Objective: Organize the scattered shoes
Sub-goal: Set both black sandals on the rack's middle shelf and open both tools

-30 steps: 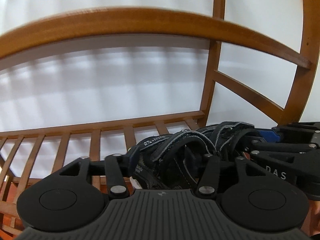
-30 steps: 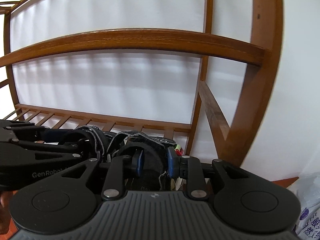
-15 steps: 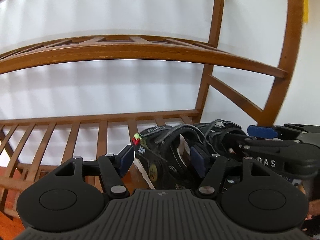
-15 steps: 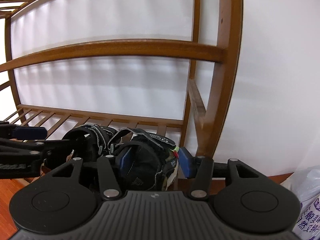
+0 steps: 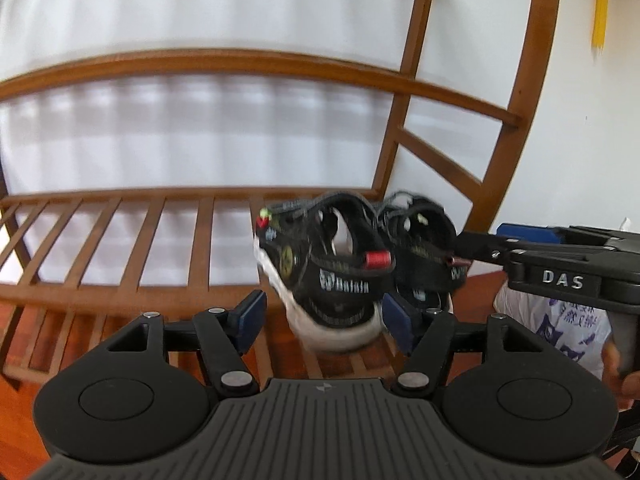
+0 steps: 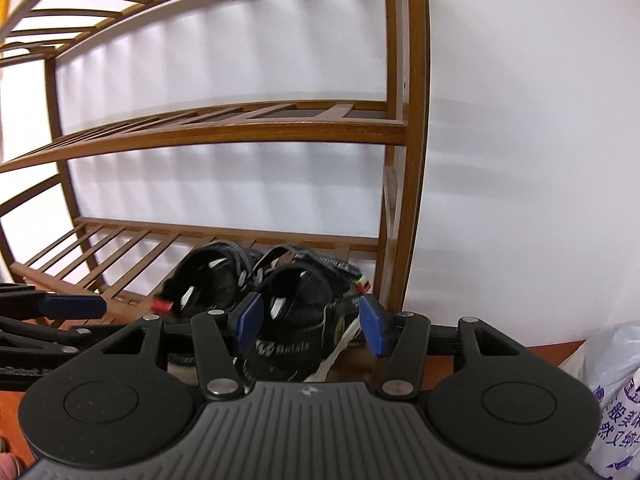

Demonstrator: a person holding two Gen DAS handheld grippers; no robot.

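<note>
Two black strap sandals with white soles stand side by side at the right end of the wooden rack's bottom slatted shelf (image 5: 132, 240). In the left wrist view the left sandal (image 5: 340, 280) has its heel just ahead of my left gripper (image 5: 323, 324), which is open, its blue pads clear of the shoe. The right sandal (image 5: 424, 256) sits beside it, with my right gripper (image 5: 560, 264) reaching in from the right. In the right wrist view my right gripper (image 6: 310, 324) is open around the heel of the right sandal (image 6: 304, 296) without pressing; the left sandal (image 6: 204, 276) lies further left.
The rack's right upright (image 6: 412, 160) stands close beside the sandals and a second slatted shelf (image 6: 240, 132) runs above them. A white plastic bag with purple print (image 6: 616, 392) lies on the wood floor to the right. A white wall is behind.
The right gripper's jaws opened and let go of the right sandal. The left gripper's jaws spread wider. Both grippers drew back from the rack, leaving the sandals on the bottom shelf.
</note>
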